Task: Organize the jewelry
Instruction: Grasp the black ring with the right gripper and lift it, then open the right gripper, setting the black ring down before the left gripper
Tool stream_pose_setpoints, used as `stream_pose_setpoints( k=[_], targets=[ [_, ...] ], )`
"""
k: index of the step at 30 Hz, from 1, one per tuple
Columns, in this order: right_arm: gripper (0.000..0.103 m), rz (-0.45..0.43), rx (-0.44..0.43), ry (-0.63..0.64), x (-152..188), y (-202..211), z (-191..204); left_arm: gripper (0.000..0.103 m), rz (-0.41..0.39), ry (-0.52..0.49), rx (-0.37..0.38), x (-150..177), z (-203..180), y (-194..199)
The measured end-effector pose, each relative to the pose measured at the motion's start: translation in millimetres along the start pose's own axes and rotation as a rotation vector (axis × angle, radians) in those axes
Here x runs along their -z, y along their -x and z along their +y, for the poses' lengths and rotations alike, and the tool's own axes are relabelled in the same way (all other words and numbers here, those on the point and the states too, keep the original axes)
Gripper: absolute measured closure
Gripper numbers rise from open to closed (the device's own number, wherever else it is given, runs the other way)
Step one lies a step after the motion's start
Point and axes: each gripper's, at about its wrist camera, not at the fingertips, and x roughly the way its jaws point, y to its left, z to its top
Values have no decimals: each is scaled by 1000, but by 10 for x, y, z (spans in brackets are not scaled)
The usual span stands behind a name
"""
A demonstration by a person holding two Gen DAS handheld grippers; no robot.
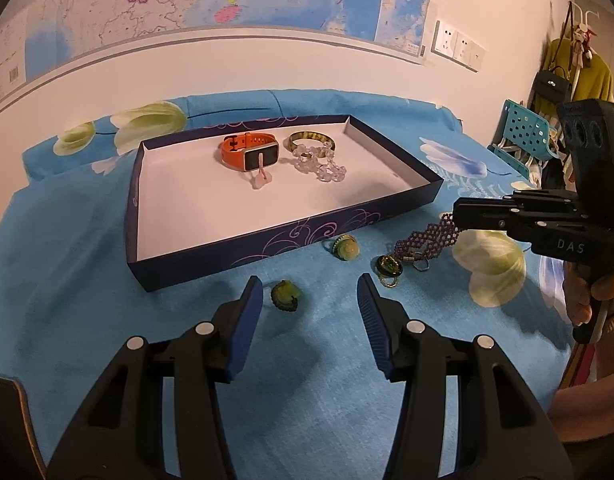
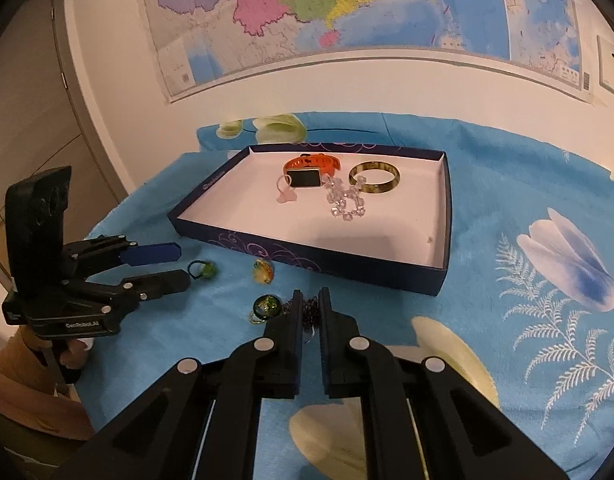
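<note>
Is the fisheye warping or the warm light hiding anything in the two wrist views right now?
Left wrist view: orange cast, wall and dark blue cardboard tray bow strongly, blur near the right edge; green bead ring between the left gripper reads clearly. Right wrist view: same cast, and the right gripper hides most of the dark beaded bracelet.

Behind my workspace I see a large coloured map [image 2: 327,12] pinned across the cream wall, with a white socket panel [image 1: 459,45] just beside its right edge. Off to the right I make out a turquoise perforated chair [image 1: 523,130] and, above it, a yellow garment [image 1: 595,76] and a dark bag [image 1: 551,86] hanging together. At the left edge stands a grey door [image 2: 23,128].
</note>
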Motion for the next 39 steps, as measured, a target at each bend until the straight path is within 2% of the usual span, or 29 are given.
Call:
stream_pose_setpoints(
  k=[1,4,5,7,9,16,24,27,34,39],
  targets=[
    [97,4,22,5,2,13,5,54,0,-1,-2,4,0,0],
    [97,36,14,15,36,40,1,54,0,2,2,11,3,5],
    [96,40,40,23,50,38,4,54,0,3,1,12,5,6],
    [85,55,100,24,76,-1,-19,54,-1,5,3,11,4,3],
    [78,64,106,20,94,-47,-33,54,-2,5,4,5,-1,-1],
    [78,86,4,127,46,-291,314,54,3,-4,9,2,-45,-18],
    [76,151,-40,87,-6,-598,281,54,5,22,13,9,-2,-13],
    [83,144,-44,79,-5,-580,264,54,14,33,21,6,18,-26],
    [83,68,-54,93,1,-367,325,54,11,44,23,9,45,-20],
    [83,80,-92,167,93,-300,539,54,13,31,20,12,23,-20]
  ],
)
